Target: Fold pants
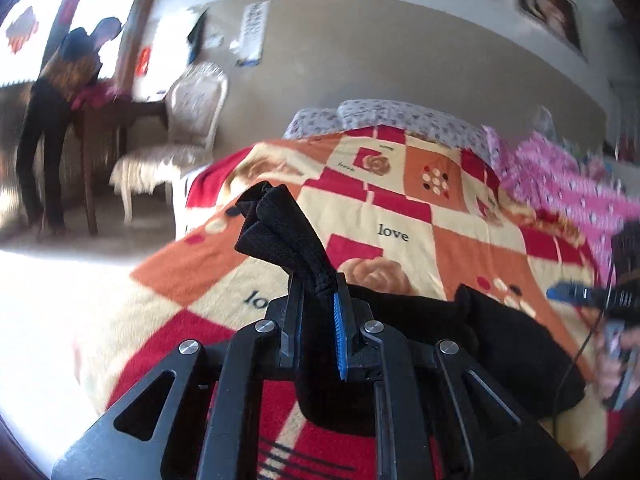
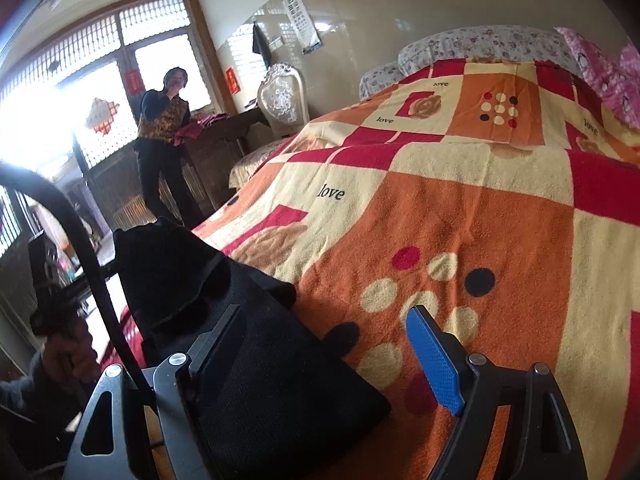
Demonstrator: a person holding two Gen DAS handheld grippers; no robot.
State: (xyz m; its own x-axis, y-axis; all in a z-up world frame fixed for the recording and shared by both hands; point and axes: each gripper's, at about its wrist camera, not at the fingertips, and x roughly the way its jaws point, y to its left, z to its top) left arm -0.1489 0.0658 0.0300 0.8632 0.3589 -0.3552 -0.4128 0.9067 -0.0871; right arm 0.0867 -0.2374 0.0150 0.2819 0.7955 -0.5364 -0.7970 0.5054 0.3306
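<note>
On the bed [image 2: 460, 208], left gripper [image 1: 318, 300] pinches the pants [image 1: 420, 312]; right gripper [image 2: 320, 340] gapes wide. Lift slowly, keep edges lined up.

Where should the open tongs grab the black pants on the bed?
Probably the near edge of the black pants, lying flat on the blanket. The right tongs stand open with that edge between the fingers, so sliding in low from the front looks best. The left tongs already pinch a bunched end, lifted.

Patchwork blanket [image 2: 460, 208] on bed, white chair [image 2: 282, 98], standing person [image 2: 164, 140] by window [image 2: 100, 80].
</note>
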